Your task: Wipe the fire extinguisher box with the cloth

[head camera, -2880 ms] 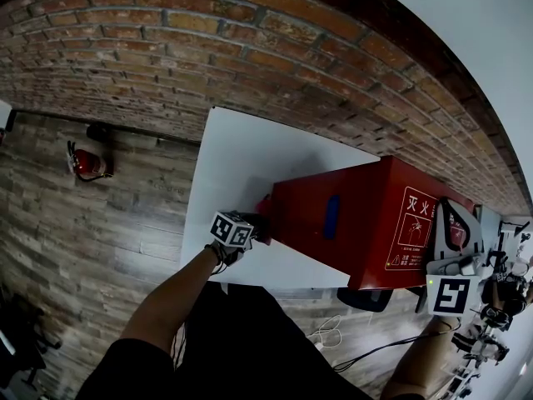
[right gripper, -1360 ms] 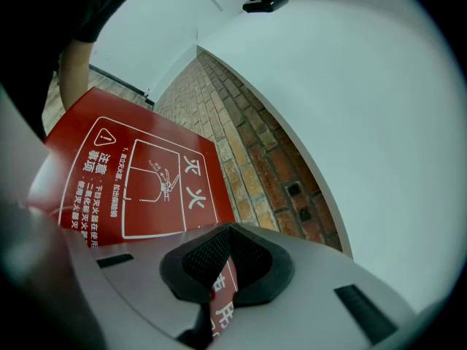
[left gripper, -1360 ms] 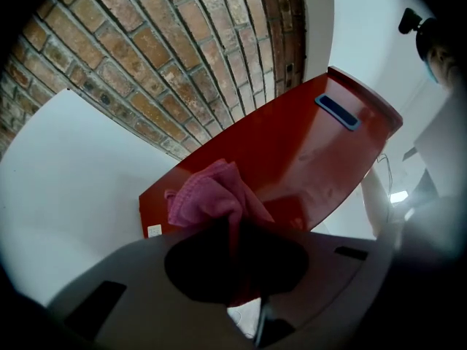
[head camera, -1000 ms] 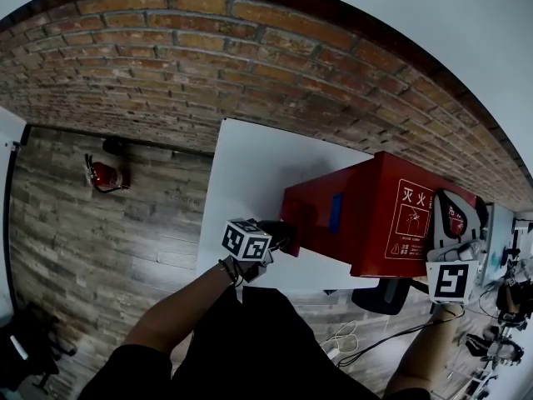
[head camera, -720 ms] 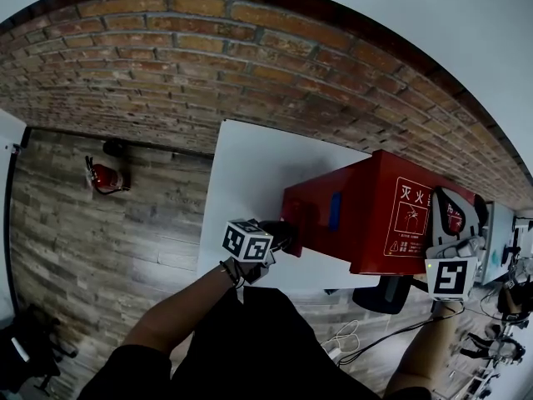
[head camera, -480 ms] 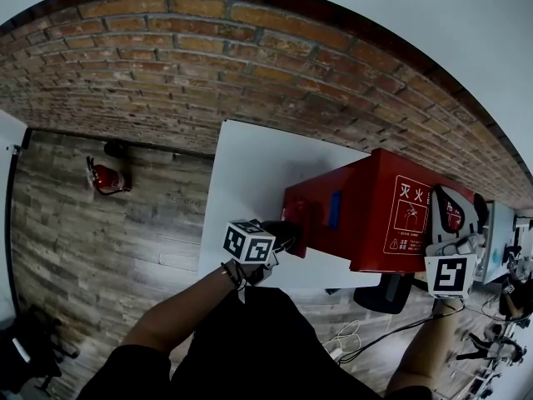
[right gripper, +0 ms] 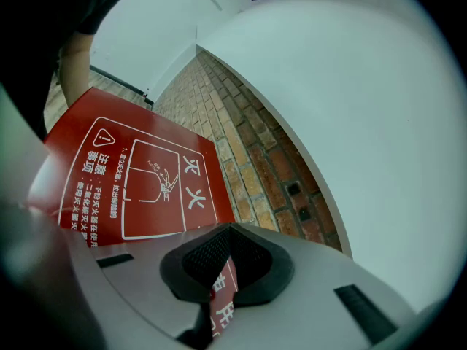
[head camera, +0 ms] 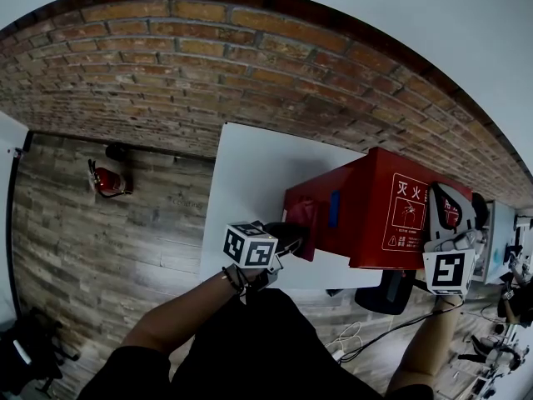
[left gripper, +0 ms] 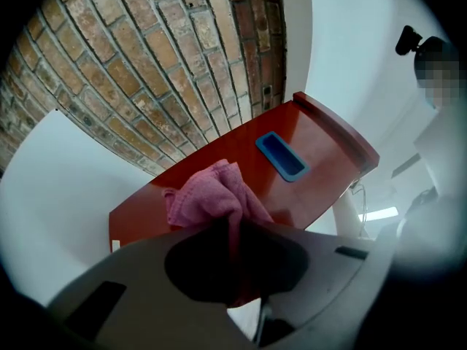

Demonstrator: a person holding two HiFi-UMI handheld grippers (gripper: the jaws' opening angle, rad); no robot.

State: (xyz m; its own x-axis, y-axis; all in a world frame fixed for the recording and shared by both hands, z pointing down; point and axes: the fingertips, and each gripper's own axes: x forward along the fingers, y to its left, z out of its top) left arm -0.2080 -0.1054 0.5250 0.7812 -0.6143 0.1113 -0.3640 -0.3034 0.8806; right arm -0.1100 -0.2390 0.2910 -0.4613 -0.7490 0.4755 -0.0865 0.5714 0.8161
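Cloth (head camera: 302, 217) raised against box (head camera: 366, 215) end | left jaws clamp cloth | right jaws clamp box

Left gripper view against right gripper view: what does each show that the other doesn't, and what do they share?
Only the left gripper view: the pink cloth pinched in the left gripper, and a blue recessed handle. Only the right gripper view: the white printed label, and a strip of red print between the right gripper's jaws. Both: the red fire extinguisher box and the brick wall.
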